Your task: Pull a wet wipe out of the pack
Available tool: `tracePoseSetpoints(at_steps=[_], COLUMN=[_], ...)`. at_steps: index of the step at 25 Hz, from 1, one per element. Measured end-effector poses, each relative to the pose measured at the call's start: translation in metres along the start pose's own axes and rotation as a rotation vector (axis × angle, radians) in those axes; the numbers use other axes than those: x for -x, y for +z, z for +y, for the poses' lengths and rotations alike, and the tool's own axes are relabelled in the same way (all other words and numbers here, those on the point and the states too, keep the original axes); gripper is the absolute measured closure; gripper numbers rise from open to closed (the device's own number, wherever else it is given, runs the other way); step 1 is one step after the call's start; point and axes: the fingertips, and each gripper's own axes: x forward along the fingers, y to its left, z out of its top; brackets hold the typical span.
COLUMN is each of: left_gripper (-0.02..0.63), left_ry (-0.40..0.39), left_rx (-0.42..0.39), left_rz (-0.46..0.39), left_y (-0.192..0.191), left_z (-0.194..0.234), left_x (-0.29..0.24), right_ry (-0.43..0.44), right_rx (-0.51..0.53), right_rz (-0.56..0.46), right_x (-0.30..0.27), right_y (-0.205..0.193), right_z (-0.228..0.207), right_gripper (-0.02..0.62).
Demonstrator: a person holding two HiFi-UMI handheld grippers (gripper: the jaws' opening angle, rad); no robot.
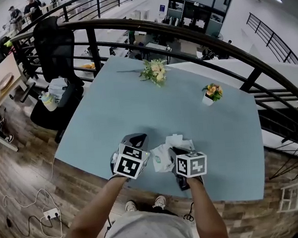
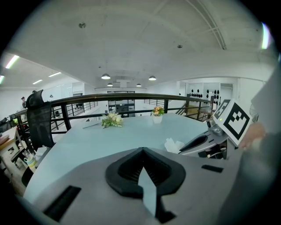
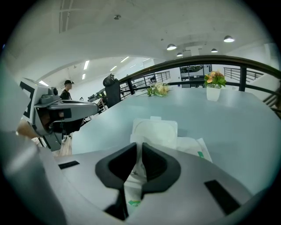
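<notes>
Nearest the person, close to the middle of the table's (image 1: pixel 112 108) near edge, lies the pack (image 1: pixel 162 158) of wet wipes. Its flip lid (image 3: pixel 156 129) is thrown open toward the far edge.

The right hand-held gripper (image 3: pixel 137 147) points down at the pack's opening. Its jaws are drawn in to a narrow slit, with the white wet wipe (image 3: pixel 137 170) pinched between them. The wipe looks to be only just clear of the opening.

The left hand-held gripper (image 2: pixel 141 151) sits just beside the pack on its left, jaws pressed together at the tips with nothing between them. From where I stand it does not appear to rest on the pack.

Assessment: the grasp is made and the pull is the step in hand. The next move calls for a steady draw up and away from the opening. With nothing holding the pack down, it may lift along with the wipe.

Further off, a flower sprig (image 1: pixel 154 71) lies near the far edge. A small flower pot (image 1: pixel 211 93) stands toward the right edge, well apart from the work. A railing (image 1: pixel 183 33) runs beyond the table.
</notes>
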Motion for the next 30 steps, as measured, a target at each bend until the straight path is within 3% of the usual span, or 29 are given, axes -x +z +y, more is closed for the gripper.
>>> tracePoseSetpoints(at_steps=[30], left_gripper=[0.612], left_ry=[-0.007], left_rx=[-0.033], left_rz=[0.014], left_y=[0.009], left_z=[-0.017], left_x=[-0.005], right_ry=[0.011], right_rx=[0.014], right_rz=[-0.029], right_x=[0.014], right_y=[0.012], right_z=[-0.008], right_gripper=[0.583])
